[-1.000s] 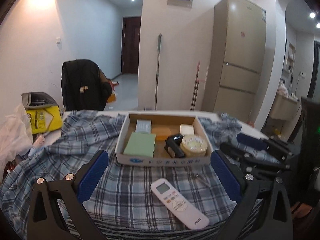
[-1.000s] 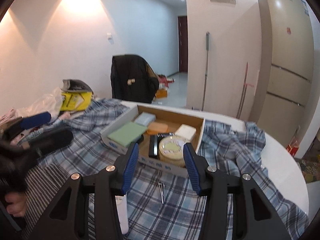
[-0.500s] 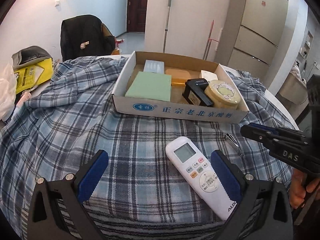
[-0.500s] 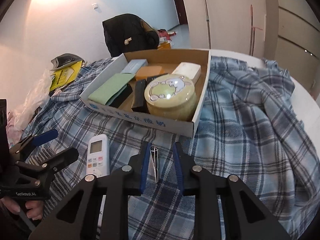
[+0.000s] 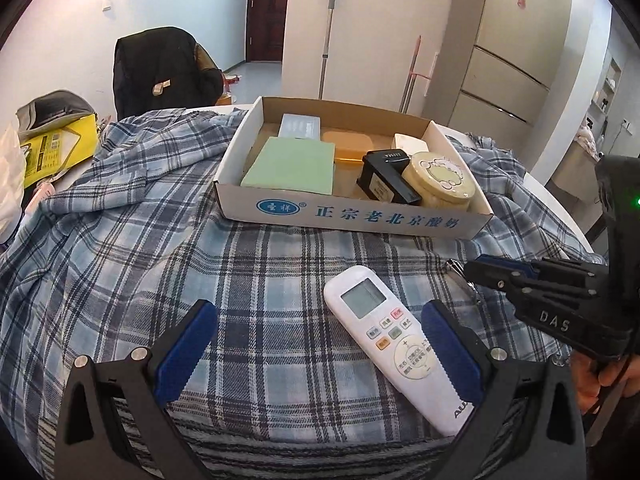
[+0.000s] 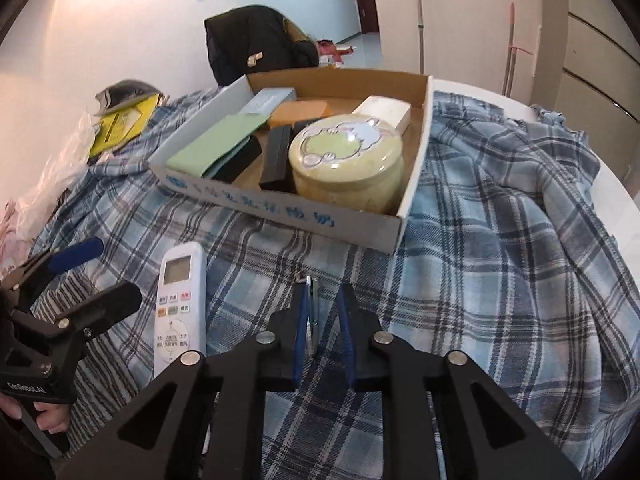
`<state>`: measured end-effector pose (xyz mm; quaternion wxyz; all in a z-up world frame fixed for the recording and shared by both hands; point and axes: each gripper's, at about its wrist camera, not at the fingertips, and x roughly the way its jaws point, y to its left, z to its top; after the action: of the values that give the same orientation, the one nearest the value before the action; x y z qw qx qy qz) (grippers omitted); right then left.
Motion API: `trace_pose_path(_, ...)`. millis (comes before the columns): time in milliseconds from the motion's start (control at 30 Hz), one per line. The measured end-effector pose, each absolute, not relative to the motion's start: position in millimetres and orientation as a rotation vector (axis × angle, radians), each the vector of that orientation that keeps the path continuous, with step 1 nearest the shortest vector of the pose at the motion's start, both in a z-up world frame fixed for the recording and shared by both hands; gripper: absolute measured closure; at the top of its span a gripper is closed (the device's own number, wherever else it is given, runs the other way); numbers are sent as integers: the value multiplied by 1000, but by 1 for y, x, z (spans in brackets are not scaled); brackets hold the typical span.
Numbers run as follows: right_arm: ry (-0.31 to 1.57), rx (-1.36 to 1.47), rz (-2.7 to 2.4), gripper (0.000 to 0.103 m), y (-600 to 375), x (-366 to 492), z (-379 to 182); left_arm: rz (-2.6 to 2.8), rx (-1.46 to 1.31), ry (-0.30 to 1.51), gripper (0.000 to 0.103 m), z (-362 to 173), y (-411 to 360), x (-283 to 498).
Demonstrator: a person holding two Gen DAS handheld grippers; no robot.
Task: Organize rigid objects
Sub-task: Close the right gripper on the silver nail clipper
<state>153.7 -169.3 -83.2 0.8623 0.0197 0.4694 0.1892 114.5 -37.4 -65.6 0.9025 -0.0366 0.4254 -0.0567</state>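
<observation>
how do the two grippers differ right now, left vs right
The left gripper stands wide open, while the right gripper is narrowed to a slim gap. The left straddles the white remote without touching it; the right has the small metal nail clipper between its fingers, against its left pad, with a gap to the other. Both are black with blue pads and sit low over the plaid cloth.

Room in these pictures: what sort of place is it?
Probably a home's dining or kitchen area: a tall fridge, a mop leaning on the wall, and a table under a plaid cloth.
</observation>
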Motion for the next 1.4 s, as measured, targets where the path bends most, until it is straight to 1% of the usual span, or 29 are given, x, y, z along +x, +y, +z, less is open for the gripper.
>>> trace_pose_path(300,1001,32,417,88,-166,154,-86,-120,-71,885,0,-67,-38,115)
trace_pose_path(467,1010,-21,441,88,-156,150,-89,-122,-69,886,0,-68,-39,115)
trace_pose_path(667,969,-45,461,88,-152,144,-82,-124,-67,891,0,-69,-40,116)
trace_pose_path(833,996,-84,436,88,-144,150,-87,-123,-62,895,0,-69,-41,116)
trace_pose_path(967,957,-128,415,88,-138,150,-81,-130,-69,903,0,-71,-40,117)
trace_pose_path(1100,997,-139,443,88,-133,154,-90,-130,-70,901,0,-70,-39,116)
trace_pose_path(1200,993,-117,445,88,-136,154,-91,-130,-64,895,0,-69,-41,114)
trace_pose_path(1267,989,-107,437,94,-138,154,-90,-130,-64,897,0,-69,-41,115)
trace_pose_path(1400,935,-80,407,94,-150,148,-79,-129,-69,900,0,-69,-40,115)
